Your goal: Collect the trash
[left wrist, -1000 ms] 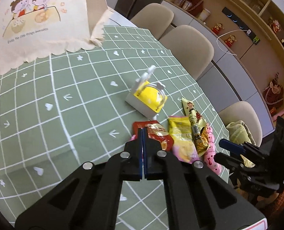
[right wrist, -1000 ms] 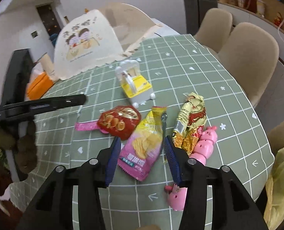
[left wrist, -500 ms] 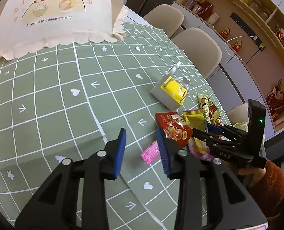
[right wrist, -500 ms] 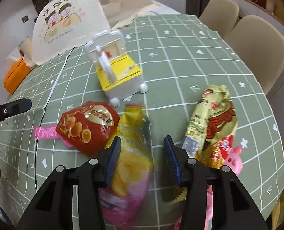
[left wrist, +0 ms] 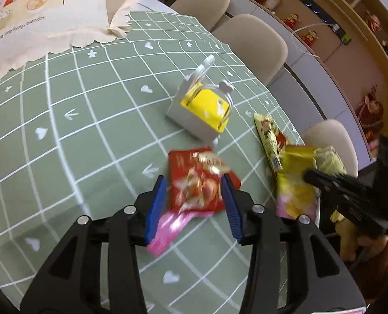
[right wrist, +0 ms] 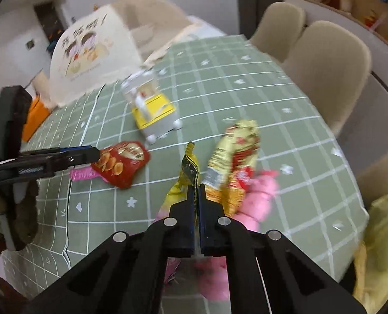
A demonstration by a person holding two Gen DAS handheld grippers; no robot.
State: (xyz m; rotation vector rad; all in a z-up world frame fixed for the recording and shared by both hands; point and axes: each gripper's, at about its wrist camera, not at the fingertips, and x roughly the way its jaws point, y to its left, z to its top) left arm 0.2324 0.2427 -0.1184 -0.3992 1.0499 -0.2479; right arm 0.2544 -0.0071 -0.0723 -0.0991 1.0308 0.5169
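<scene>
The green checked tabletop (left wrist: 94,141) is carrying everything, with beige chairs (left wrist: 254,41) along its far edge and a printed cloth cover (left wrist: 44,13) at the back. Near the middle a yellow and white toy cart (left wrist: 204,110) is standing, in the same spot as a second ago. The trash is lying in front of it: a gold wrapper (right wrist: 236,154) is resting by a pink toy (right wrist: 259,196), a yellow chip bag (right wrist: 188,172) is between them and the red packet (left wrist: 199,180), and a pink wrapper (left wrist: 167,225) is poking out from under the red one. The right claw (right wrist: 196,191), which was standing wide over the chip bag a second ago, is now clenched on that bag's crinkled upper edge, with the bag pulled up narrow between the pads. The left claw (left wrist: 194,204), clamped shut a second ago, is now opening; its blue pads (left wrist: 156,204) are standing either side of the red packet, which is lying blurred between them without the pads pressing on it. In the right wrist view the left claw (right wrist: 89,154) is reaching in from the left, its tip at the red packet (right wrist: 120,162).
</scene>
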